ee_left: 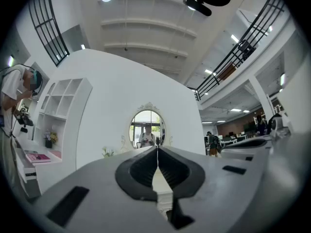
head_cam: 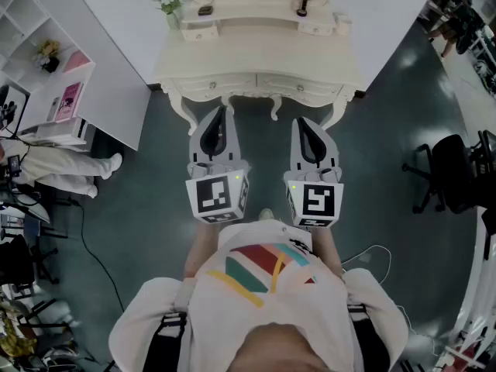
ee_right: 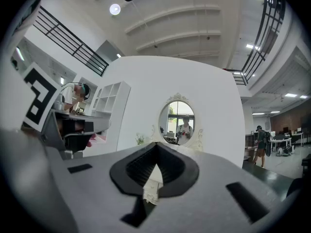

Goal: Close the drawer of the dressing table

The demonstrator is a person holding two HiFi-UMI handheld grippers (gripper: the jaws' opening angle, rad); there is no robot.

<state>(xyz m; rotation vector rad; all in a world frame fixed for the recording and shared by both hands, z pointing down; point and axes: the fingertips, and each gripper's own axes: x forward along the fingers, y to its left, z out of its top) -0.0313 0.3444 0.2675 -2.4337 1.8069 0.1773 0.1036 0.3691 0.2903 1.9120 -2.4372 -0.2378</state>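
Observation:
The cream dressing table (head_cam: 256, 53) stands ahead against a white wall, its oval mirror (ee_left: 147, 127) facing me. Two drawer fronts (head_cam: 260, 85) run along its front edge, and both look flush with the frame. My left gripper (head_cam: 223, 110) is shut and empty, held short of the table's front and apart from it. My right gripper (head_cam: 304, 122) hangs beside it, equally clear of the table, jaws together with nothing between them. In the left gripper view the gripper (ee_left: 157, 149) aims at the mirror. The right gripper (ee_right: 156, 145) points toward the mirror (ee_right: 178, 122) too.
A small plant (head_cam: 170, 2) and little items sit on the tabletop. A white shelf unit (head_cam: 58, 91) stands at the left with a person in white (head_cam: 54, 167) beside it. A black office chair (head_cam: 453, 173) is at the right. Cables (head_cam: 97, 258) trail over the dark floor.

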